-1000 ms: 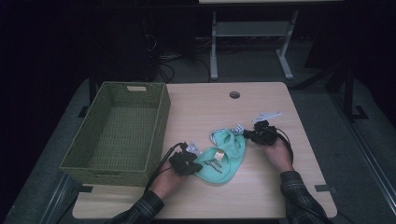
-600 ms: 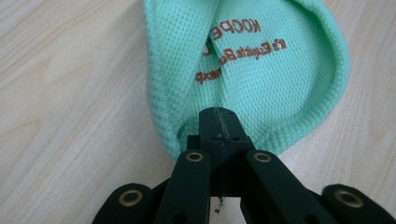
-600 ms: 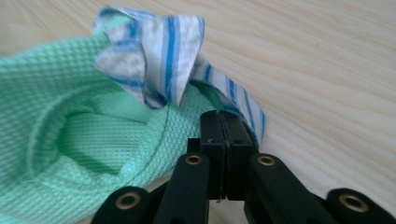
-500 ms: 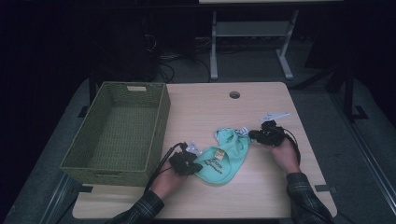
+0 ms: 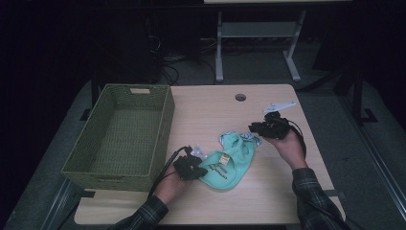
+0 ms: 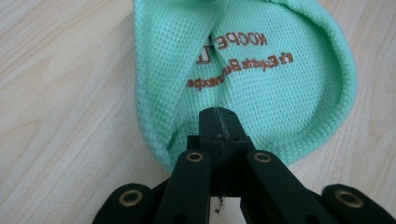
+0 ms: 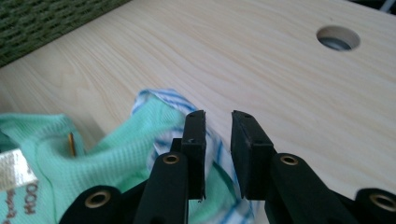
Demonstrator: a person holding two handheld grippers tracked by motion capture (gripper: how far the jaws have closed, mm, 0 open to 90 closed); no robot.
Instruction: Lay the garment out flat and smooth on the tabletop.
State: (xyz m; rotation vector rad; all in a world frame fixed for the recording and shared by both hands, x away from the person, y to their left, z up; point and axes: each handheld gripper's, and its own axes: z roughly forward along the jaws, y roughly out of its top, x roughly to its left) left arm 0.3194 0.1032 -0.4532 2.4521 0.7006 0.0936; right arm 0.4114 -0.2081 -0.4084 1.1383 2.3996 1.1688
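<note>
Since a second ago your right gripper let go of the mint cloth and lifted, jaws just opening, nothing between them. Your left gripper sits clenched on the waffle-knit hem. Right gripper view: the striped trim lies just beneath.

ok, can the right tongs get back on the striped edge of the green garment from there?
Probably yes: the right tongs have just been opening with nothing between them, right beside the garment and its striped edge.
</note>
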